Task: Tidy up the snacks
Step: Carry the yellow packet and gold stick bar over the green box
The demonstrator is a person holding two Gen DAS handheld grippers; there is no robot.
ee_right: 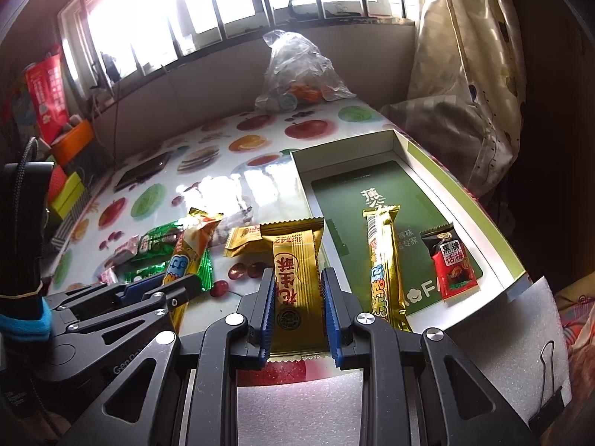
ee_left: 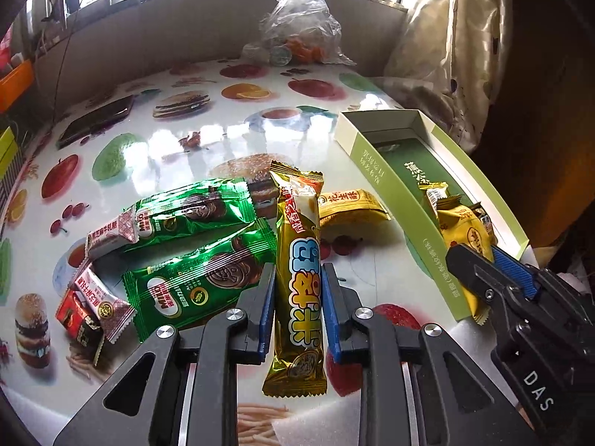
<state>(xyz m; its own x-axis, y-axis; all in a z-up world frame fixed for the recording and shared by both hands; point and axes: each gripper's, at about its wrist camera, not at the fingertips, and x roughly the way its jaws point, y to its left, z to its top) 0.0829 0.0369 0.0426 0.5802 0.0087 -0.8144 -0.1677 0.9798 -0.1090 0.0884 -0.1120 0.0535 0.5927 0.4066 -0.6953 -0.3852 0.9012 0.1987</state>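
Observation:
My left gripper (ee_left: 297,278) is shut on a long gold snack bar (ee_left: 299,260) with blue letters; it also shows in the right wrist view (ee_right: 186,260). My right gripper (ee_right: 295,282) is shut on a gold peanut-crisp packet (ee_right: 295,278), seen by the box in the left wrist view (ee_left: 466,238). The open green-and-white box (ee_right: 420,156) holds another long gold bar (ee_right: 383,260) and a red-black plum packet (ee_right: 452,264). Two green Milo packets (ee_left: 193,215), pink-white candies (ee_left: 108,238) and another gold packet (ee_left: 349,204) lie on the table.
The fruit-print table (ee_left: 186,137) carries a clear plastic bag (ee_left: 297,29) at the back and a dark phone (ee_left: 96,120) at the left. A curtain (ee_right: 468,85) hangs at the right. White foam (ee_right: 520,334) with a binder clip pads the near edge.

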